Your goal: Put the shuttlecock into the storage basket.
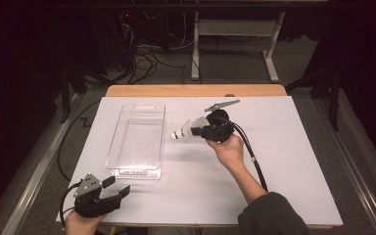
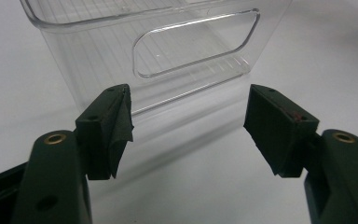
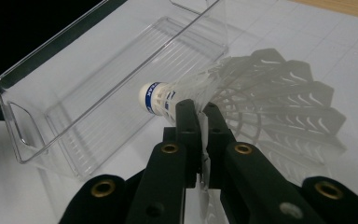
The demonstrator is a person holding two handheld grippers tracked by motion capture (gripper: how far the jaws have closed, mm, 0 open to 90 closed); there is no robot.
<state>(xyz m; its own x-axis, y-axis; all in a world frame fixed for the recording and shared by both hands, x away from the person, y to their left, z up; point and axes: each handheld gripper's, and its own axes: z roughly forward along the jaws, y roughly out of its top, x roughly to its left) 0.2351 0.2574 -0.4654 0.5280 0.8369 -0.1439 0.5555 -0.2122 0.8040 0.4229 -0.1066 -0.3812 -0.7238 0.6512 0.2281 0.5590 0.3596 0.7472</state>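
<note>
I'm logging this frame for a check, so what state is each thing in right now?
Shuttlecock: held off the table by its skirt, lying roughly level, cork end toward the bin.
Clear plastic bin: upright on the table, nothing inside.
Right gripper: shut on the shuttlecock's skirt, beside the bin.
Left gripper: open, nothing between its fingers, at the table's near edge facing the bin's handle end.

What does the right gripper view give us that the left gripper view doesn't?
Right gripper view alone: a white shuttlecock pinched by its skirt between the right gripper fingers, cork end toward the bin. Left gripper view alone: the left gripper fingers standing wide apart with nothing between them, facing the bin's handle cut-out. Both: the clear plastic bin, nothing in it, on the white table.
</note>
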